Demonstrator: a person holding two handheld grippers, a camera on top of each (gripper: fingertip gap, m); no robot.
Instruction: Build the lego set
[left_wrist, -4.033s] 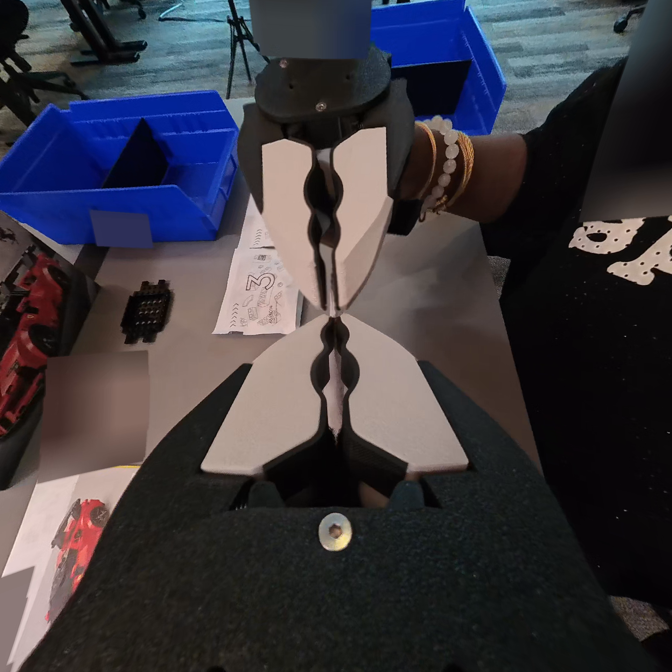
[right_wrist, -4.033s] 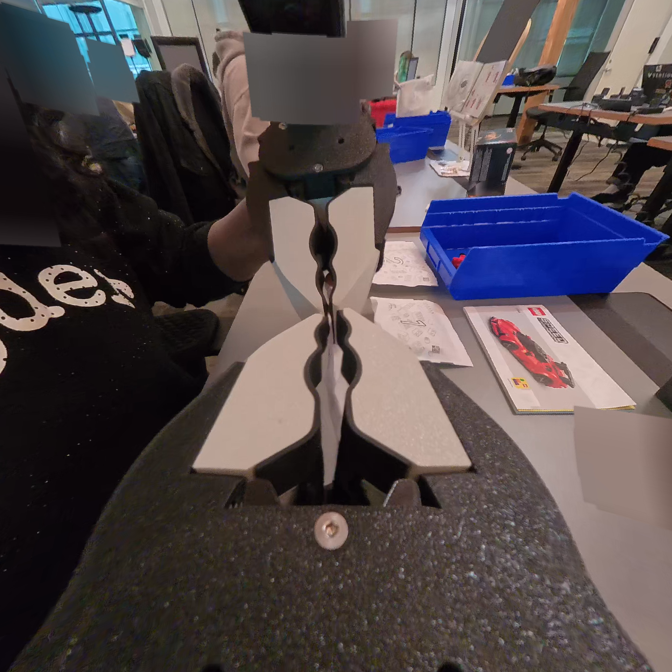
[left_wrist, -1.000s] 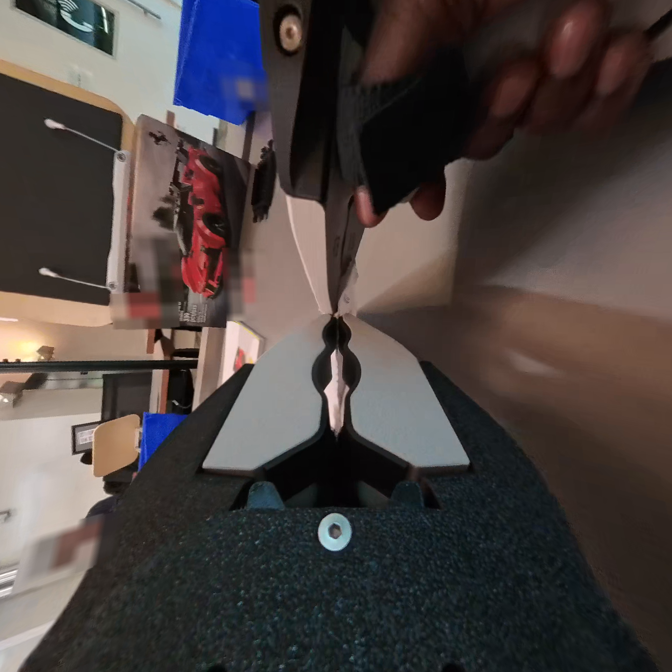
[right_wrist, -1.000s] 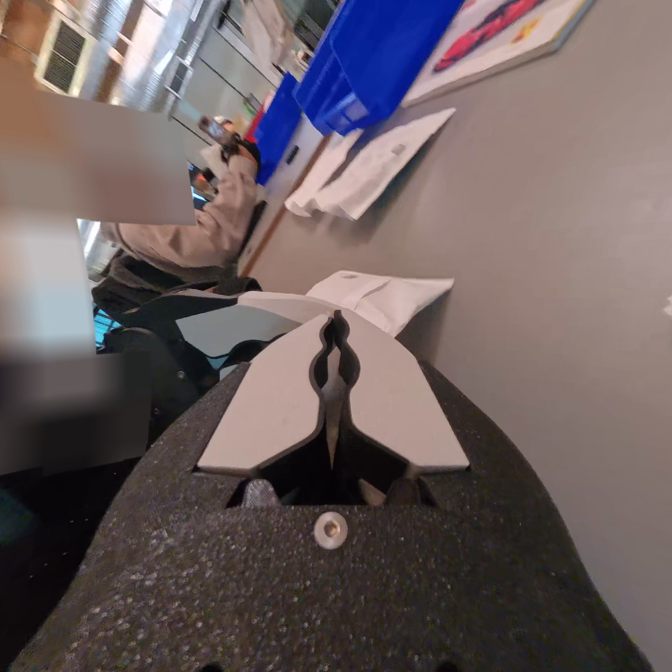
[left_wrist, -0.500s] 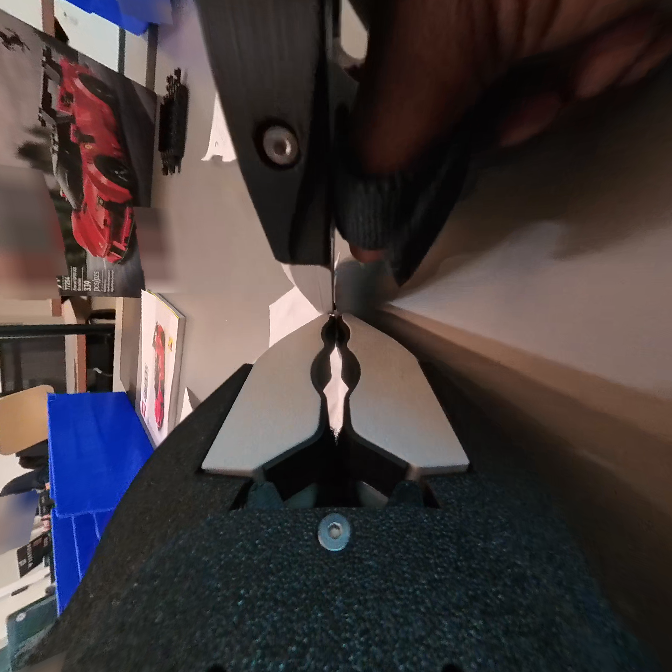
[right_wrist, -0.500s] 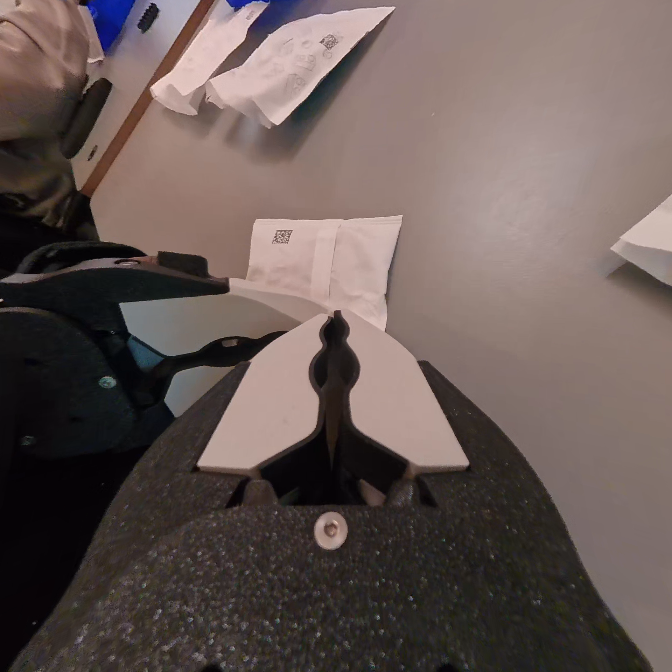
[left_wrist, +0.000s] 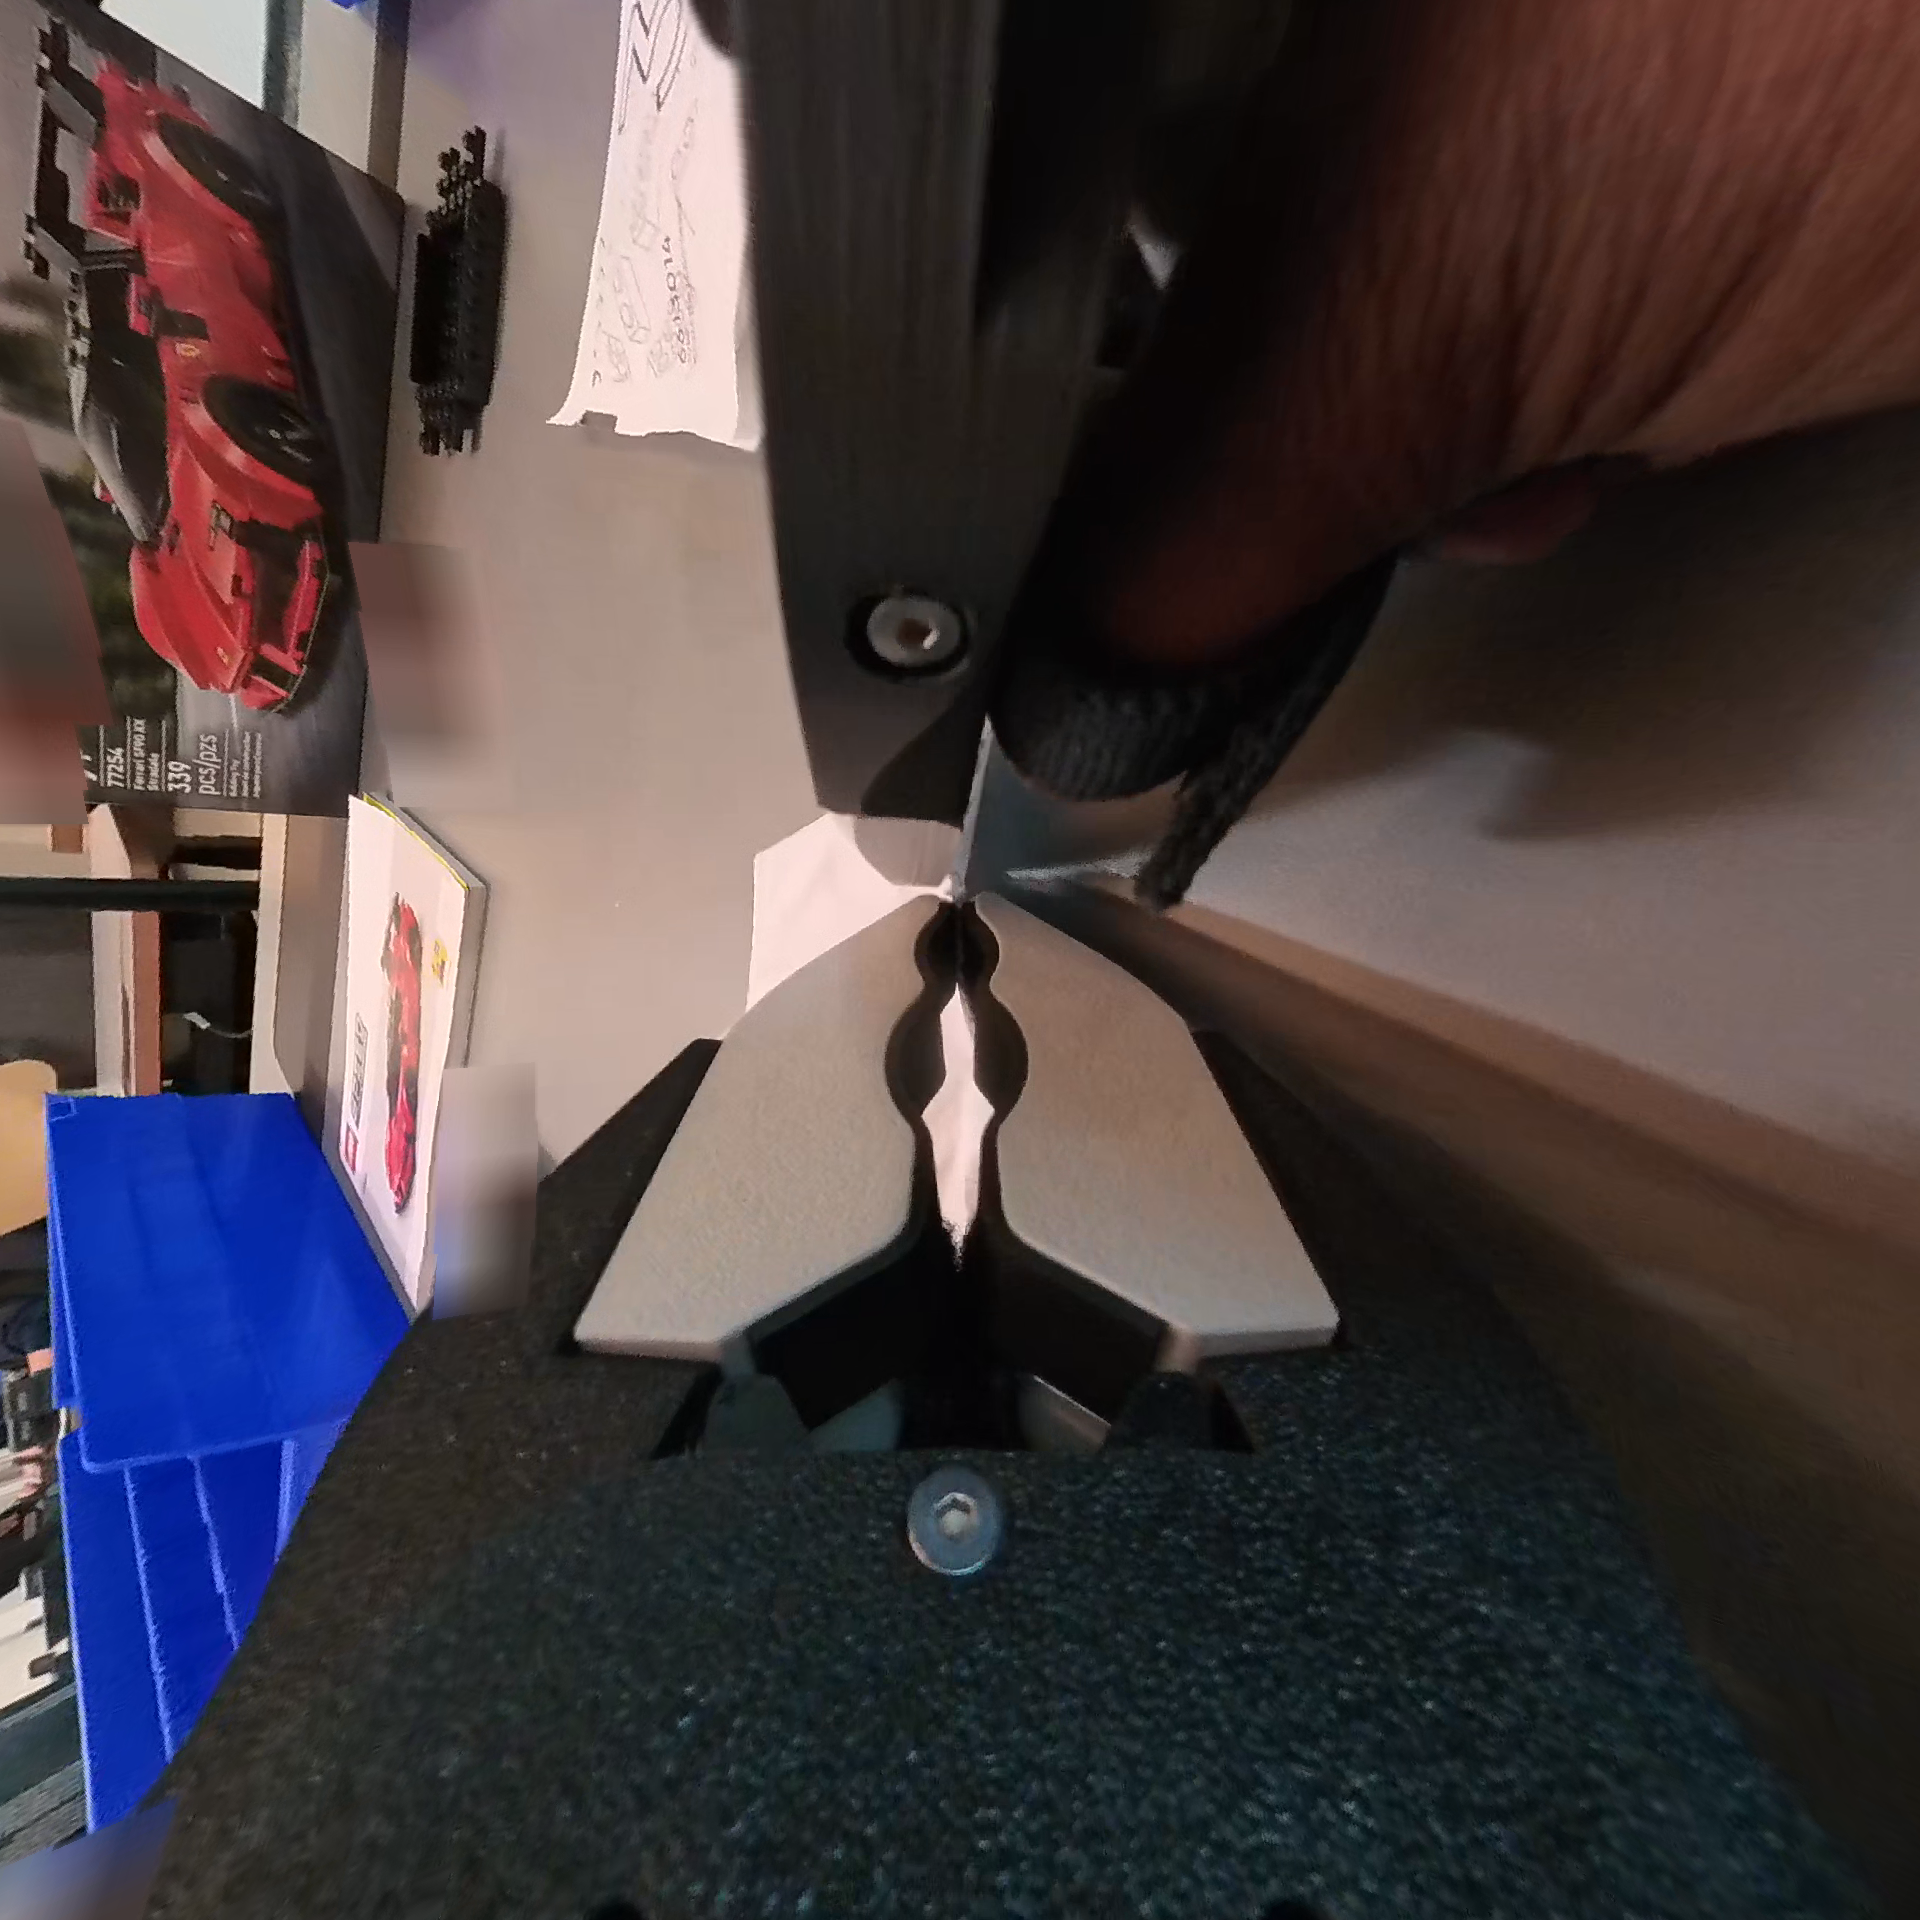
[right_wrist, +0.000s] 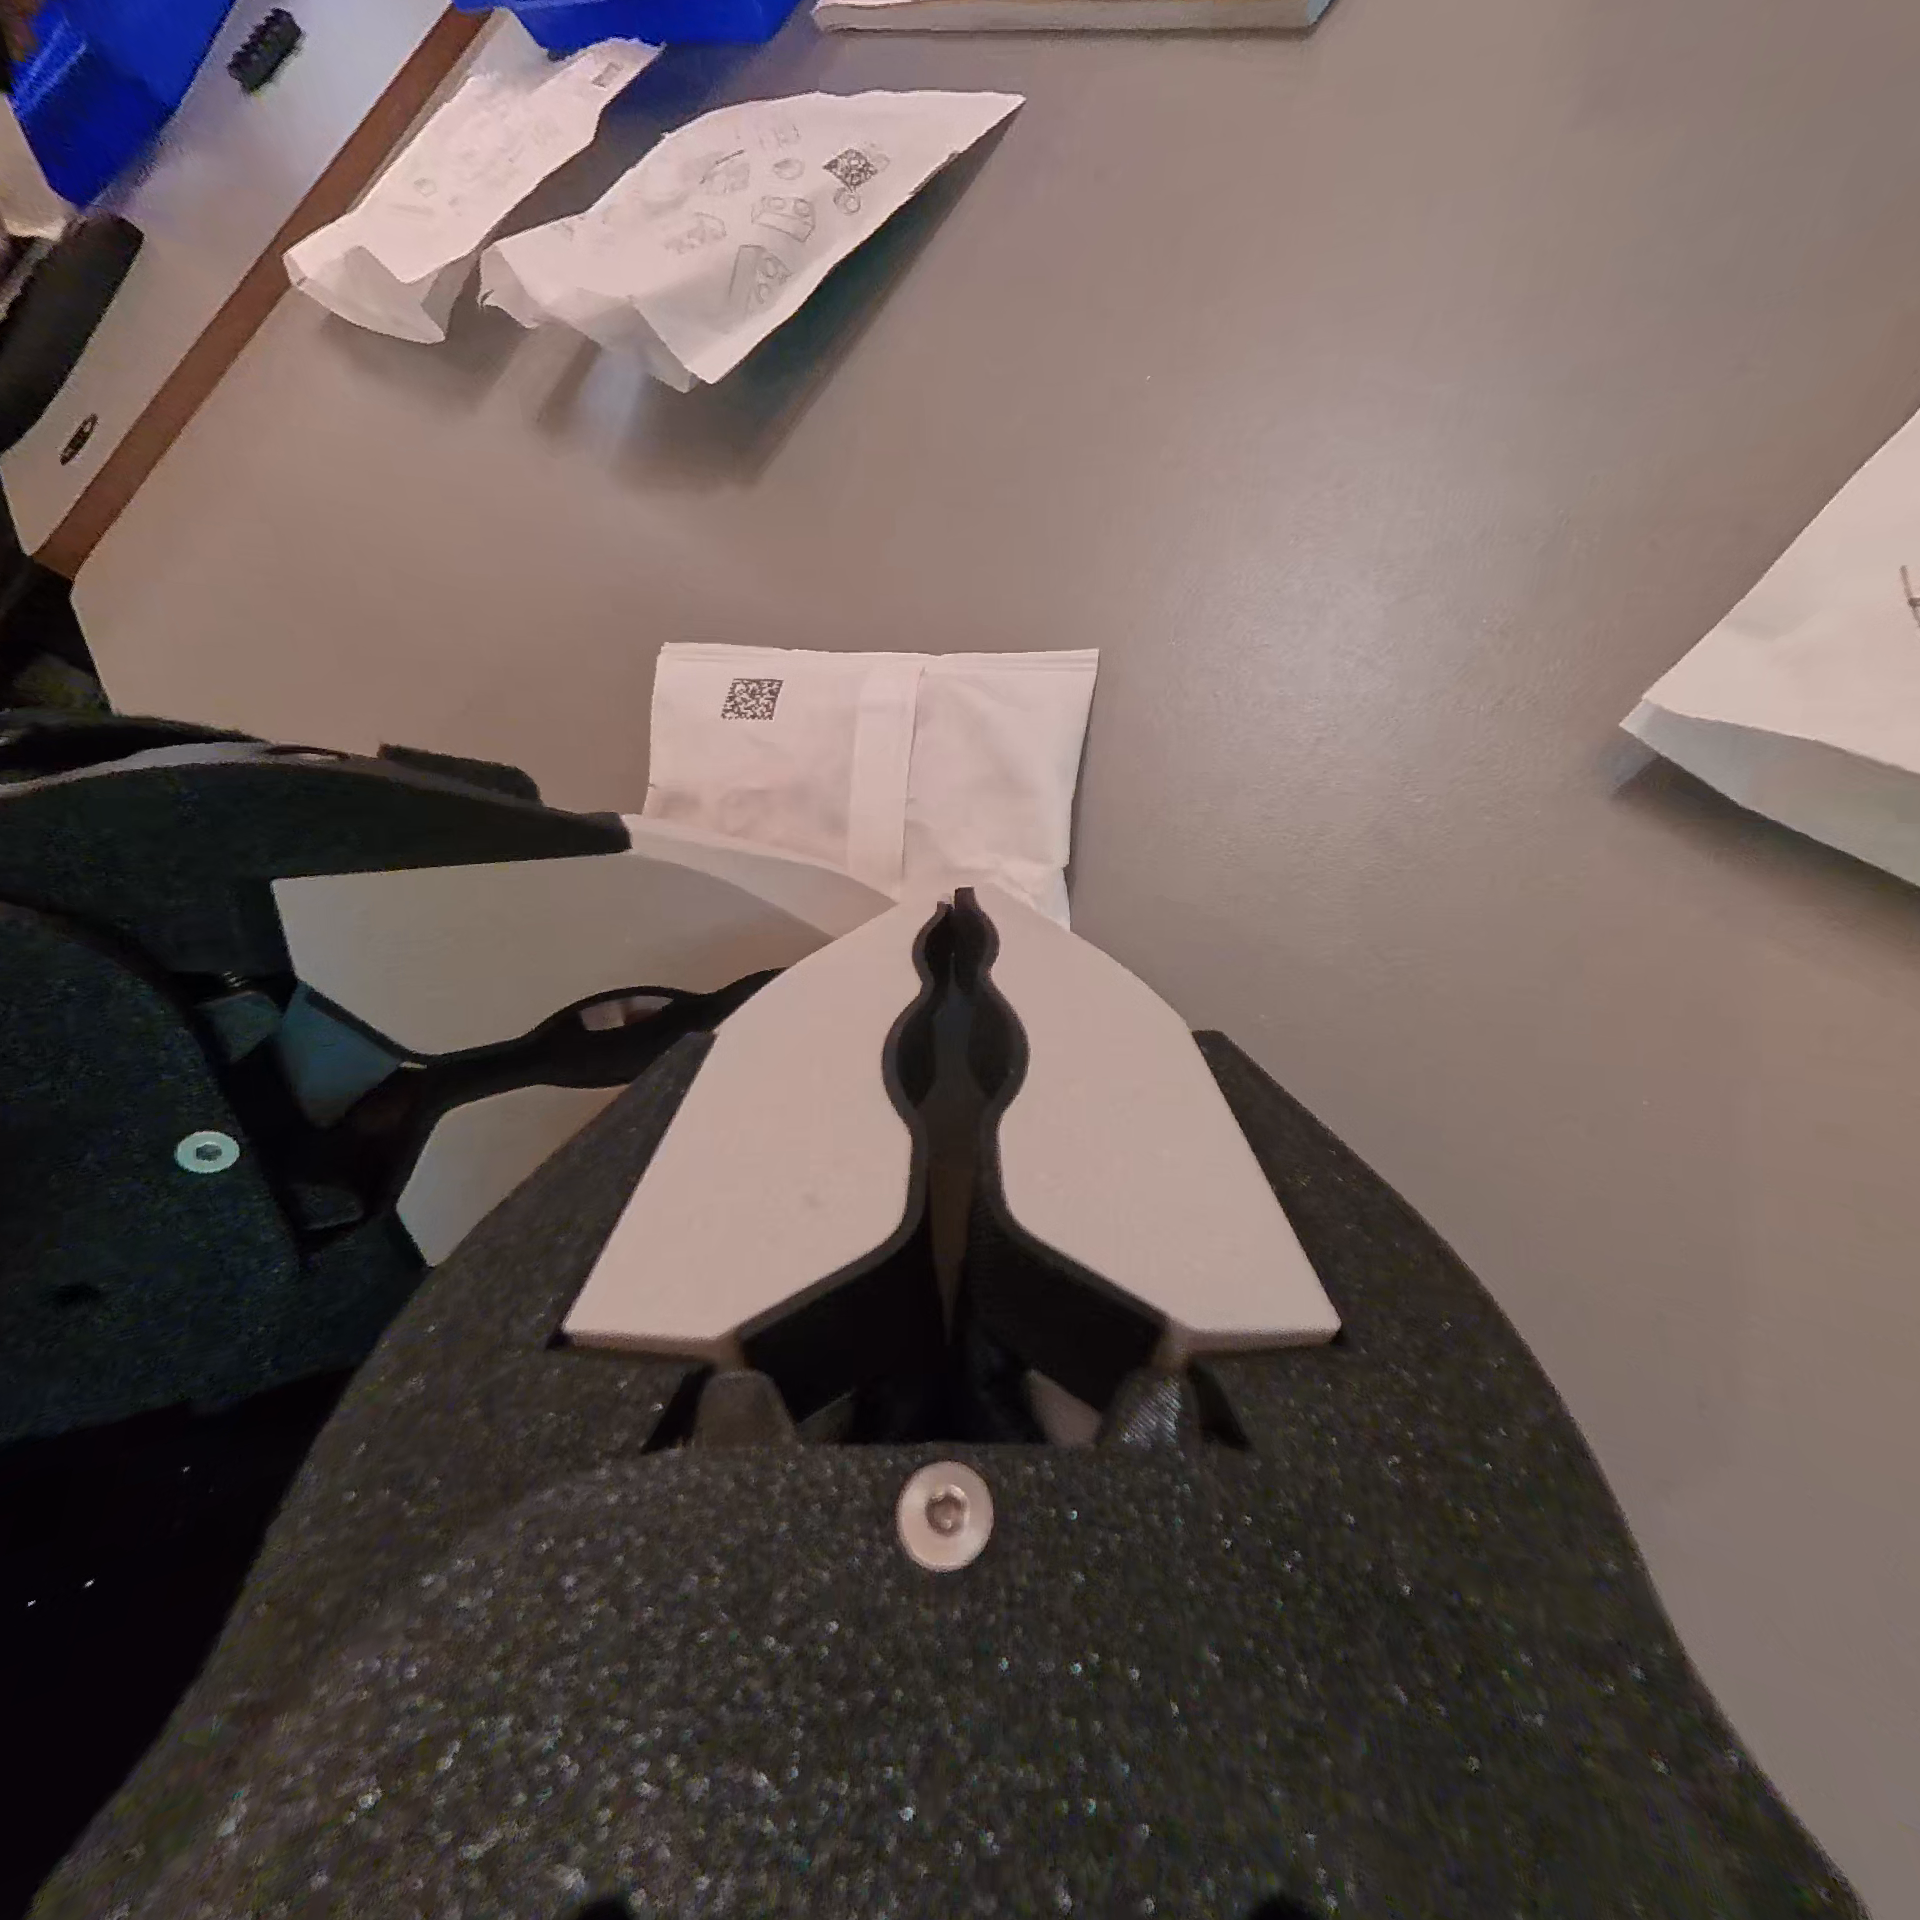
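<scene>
Both grippers have come down to the grey table (right_wrist: 1351, 520) since four seconds ago, bringing the white paper bag (right_wrist: 831, 748) with them.

Findings:
- The bag lies flat, so the table bears its weight.
- The left gripper (left_wrist: 956, 904) is fully closed, with white paper pinched between its fingers.
- The right gripper (right_wrist: 961, 899) is closed at the bag's near edge, apparently on a thin sliver of it. It meets the left gripper tip to tip.
- The bag carries a square printed code.
- Beyond the bag lie two torn bags (right_wrist: 748, 208) printed with line drawings.
- Left of the bag are a box (left_wrist: 208, 416) and a booklet (left_wrist: 395, 1039), both picturing a red car and carrying small print.
</scene>
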